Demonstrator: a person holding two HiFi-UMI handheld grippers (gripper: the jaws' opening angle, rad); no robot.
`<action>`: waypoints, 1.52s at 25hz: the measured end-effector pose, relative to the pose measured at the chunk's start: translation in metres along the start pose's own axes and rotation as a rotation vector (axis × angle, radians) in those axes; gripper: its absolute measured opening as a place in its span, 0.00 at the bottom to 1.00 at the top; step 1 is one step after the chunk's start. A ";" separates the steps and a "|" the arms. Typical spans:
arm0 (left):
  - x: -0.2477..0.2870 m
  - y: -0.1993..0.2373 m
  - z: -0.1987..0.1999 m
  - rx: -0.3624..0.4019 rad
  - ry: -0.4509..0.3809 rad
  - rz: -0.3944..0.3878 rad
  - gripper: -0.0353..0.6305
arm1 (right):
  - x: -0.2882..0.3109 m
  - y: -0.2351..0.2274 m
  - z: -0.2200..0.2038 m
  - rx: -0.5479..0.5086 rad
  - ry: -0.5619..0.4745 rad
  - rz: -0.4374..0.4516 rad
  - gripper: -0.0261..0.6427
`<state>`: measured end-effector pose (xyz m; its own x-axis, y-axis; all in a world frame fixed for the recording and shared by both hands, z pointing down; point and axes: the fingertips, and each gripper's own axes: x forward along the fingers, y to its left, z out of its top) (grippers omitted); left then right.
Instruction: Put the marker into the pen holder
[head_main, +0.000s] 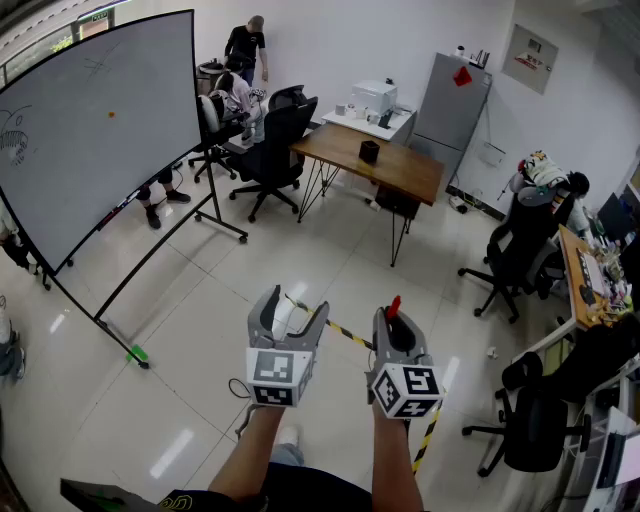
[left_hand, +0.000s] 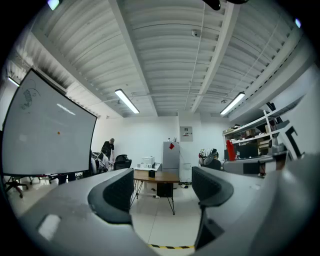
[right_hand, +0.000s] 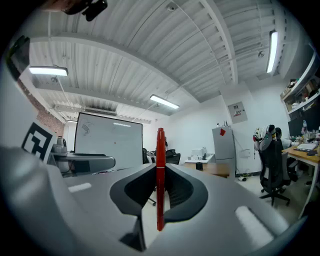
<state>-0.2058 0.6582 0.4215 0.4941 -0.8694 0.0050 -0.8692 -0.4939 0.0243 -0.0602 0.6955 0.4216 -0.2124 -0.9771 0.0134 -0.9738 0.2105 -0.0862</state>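
Observation:
A red marker (right_hand: 160, 175) stands upright between the jaws of my right gripper (right_hand: 161, 192), which is shut on it; its red tip (head_main: 393, 306) pokes up above the right gripper (head_main: 392, 328) in the head view. My left gripper (head_main: 293, 312) is held beside it, open and empty, with floor showing between its pads (left_hand: 116, 194). A small black pen holder (head_main: 369, 152) sits on the wooden table (head_main: 400, 170) far across the room. The same holder (left_hand: 151, 173) shows small in the left gripper view.
A large whiteboard on a wheeled stand (head_main: 95, 130) fills the left side. Black office chairs (head_main: 272, 150) stand by the table, another chair (head_main: 520, 250) is at the right. A grey fridge (head_main: 452, 105) is behind the table. Yellow-black tape (head_main: 345, 333) marks the tiled floor. A person (head_main: 245, 48) stands far back.

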 end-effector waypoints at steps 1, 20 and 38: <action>0.015 0.010 0.005 0.010 -0.010 -0.010 0.60 | 0.019 -0.001 0.004 -0.006 -0.003 -0.009 0.11; 0.371 0.129 -0.006 0.005 0.004 0.082 0.68 | 0.360 -0.182 0.007 0.018 -0.004 0.019 0.11; 0.690 0.169 -0.017 0.011 0.035 0.033 0.62 | 0.645 -0.334 0.005 0.007 0.024 0.058 0.11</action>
<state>-0.0118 -0.0250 0.4457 0.4653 -0.8842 0.0405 -0.8851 -0.4652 0.0125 0.1286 -0.0052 0.4540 -0.2701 -0.9623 0.0316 -0.9593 0.2661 -0.0945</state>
